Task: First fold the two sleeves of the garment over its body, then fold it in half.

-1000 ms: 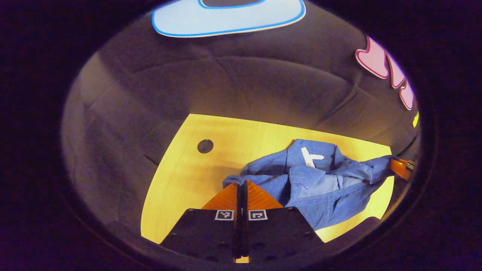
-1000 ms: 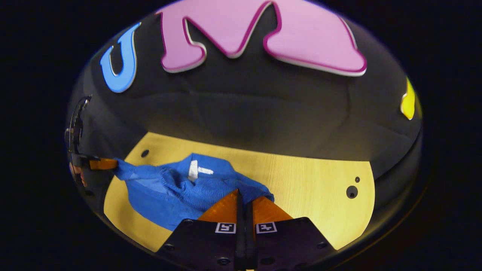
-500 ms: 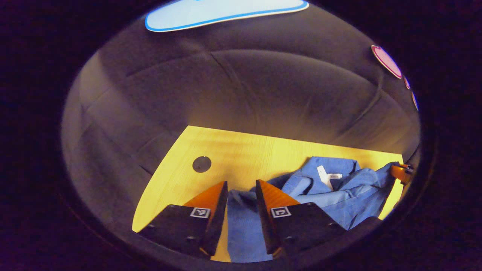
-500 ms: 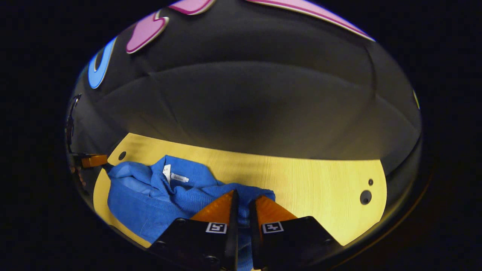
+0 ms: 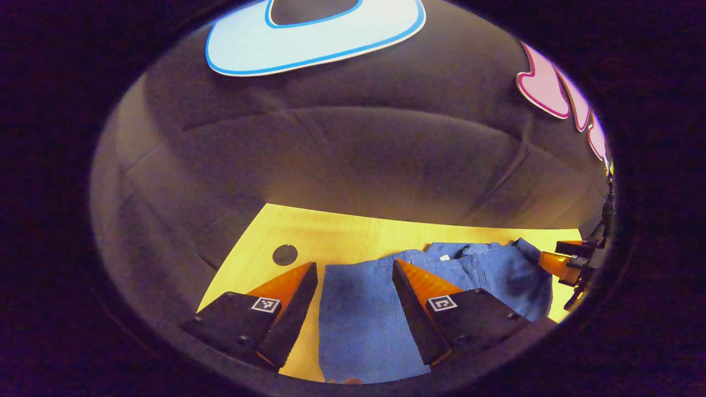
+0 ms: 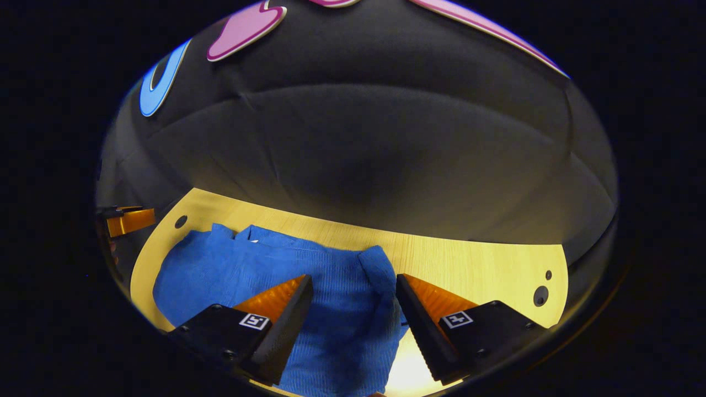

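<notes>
A blue knit garment point(image 5: 364, 314) lies folded flat on the yellow wooden table point(image 5: 342, 234). In the left gripper view my left gripper point(image 5: 356, 267) stands open just above the garment's left part, its orange fingers apart and holding nothing. In the right gripper view the same garment point(image 6: 276, 264) spreads across the table point(image 6: 474, 270), and my right gripper point(image 6: 353, 278) is open over its right edge, fingers wide with cloth showing between them. The right gripper point(image 5: 562, 262) shows at the far right of the left gripper view. The left gripper point(image 6: 129, 219) shows at the far left of the right gripper view.
A round dark hole point(image 5: 284, 255) sits in the table left of the garment. Two more holes point(image 6: 540, 295) lie near the table's right end. Black cloth wall rises right behind the table's far edge.
Both grippers went from shut on the lifted blue cloth to open. The garment dropped and now lies flat, folded over, with the white label nearly covered.
</notes>
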Tool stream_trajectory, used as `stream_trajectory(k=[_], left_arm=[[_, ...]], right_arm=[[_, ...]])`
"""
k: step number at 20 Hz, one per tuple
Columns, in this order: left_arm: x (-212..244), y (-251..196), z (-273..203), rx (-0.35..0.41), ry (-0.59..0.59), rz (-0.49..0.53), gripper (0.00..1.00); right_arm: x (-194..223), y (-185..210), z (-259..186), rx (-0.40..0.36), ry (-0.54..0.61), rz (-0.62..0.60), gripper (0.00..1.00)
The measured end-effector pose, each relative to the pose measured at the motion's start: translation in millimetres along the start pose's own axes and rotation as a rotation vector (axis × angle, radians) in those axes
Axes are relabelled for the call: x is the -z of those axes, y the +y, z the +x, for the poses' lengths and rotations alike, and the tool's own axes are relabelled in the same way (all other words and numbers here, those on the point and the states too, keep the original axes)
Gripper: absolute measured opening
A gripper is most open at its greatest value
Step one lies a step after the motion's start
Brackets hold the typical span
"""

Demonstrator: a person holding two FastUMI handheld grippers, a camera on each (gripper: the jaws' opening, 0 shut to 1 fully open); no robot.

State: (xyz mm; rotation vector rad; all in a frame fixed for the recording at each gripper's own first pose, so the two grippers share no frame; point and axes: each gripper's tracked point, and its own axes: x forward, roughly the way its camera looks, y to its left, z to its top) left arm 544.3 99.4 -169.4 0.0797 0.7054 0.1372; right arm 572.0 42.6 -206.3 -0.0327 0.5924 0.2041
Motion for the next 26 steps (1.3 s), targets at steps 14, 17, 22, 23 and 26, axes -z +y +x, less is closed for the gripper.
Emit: stream_trajectory(k=[14,17,22,23,26], left_arm=[[19.4,-37.6,-123.8,0.131,-0.268,0.072,0.83],[40.4,-32.1,-174.8,0.154,-0.324,0.053,0.83],[122.2,-10.1,-284.4,0.156,-0.375,0.032,0.82],[141.1,-3.7,-298.9,0.148,-0.381,0.039,0.82],[184.4,16.4,-345.4,0.119,-0.418,0.068,0.82]], right_arm=[[-43.0,17.8,-85.3,0.039,-0.35,-0.057,0.97],[-43.3,25.7,-118.1,0.054,-0.423,-0.065,0.97],[-30.8,37.5,-163.9,0.063,-0.519,-0.086,0.96],[-24.2,39.8,-175.8,0.066,-0.53,-0.071,0.96],[-4.1,54.2,-197.6,0.048,-0.513,-0.038,0.96]])
